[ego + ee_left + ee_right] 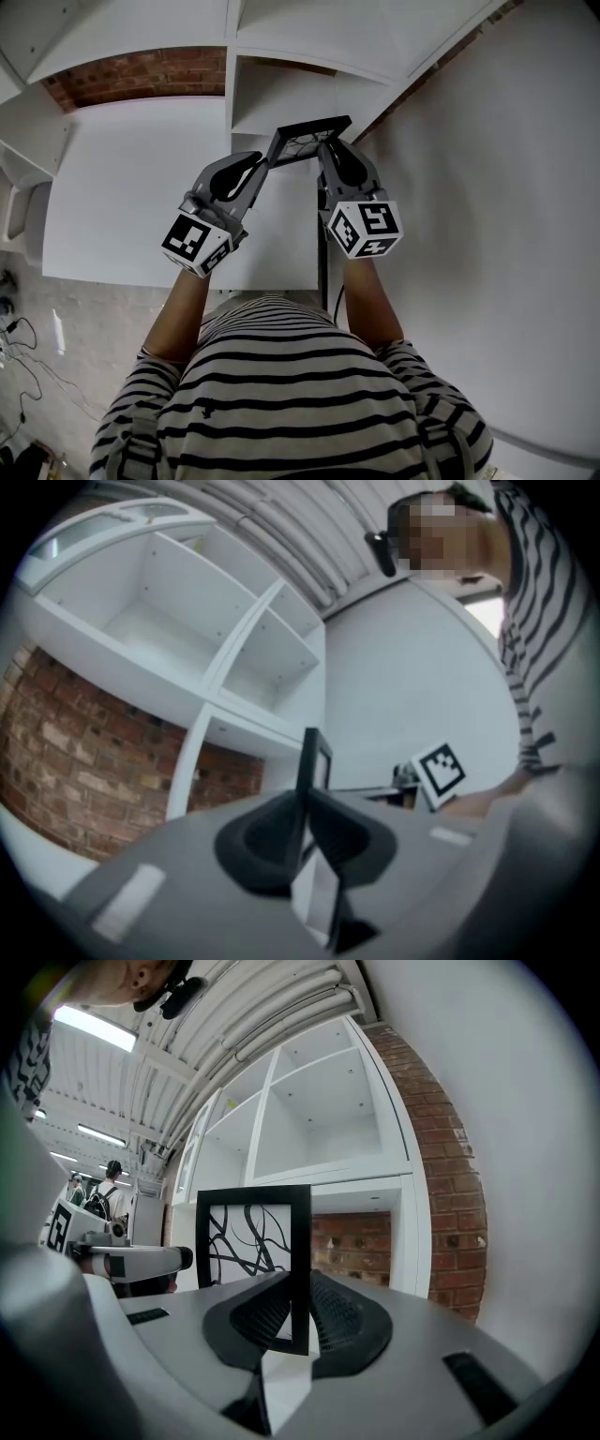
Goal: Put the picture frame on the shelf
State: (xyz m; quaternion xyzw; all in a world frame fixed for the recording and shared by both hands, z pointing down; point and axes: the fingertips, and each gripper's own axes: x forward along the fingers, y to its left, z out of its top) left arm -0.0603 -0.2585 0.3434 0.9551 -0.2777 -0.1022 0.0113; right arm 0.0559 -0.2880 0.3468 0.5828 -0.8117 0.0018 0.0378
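A black picture frame [305, 137] with a black-line drawing on white is held up between both grippers in front of the white shelf unit [281, 89]. My left gripper [261, 169] is shut on its left edge; in the left gripper view the frame [312, 761] shows edge-on between the pads. My right gripper [330, 155] is shut on the right edge, and the right gripper view shows the frame [253, 1241] face-on, clamped by its right side. The frame stands upright in the air, just before an open cubby.
The shelf unit [319, 1119] has several open white cubbies with a brick wall [141, 75] behind. A white wall [487, 187] stands close on the right. A white surface [141, 187] lies below on the left. A person [101, 1199] stands far off.
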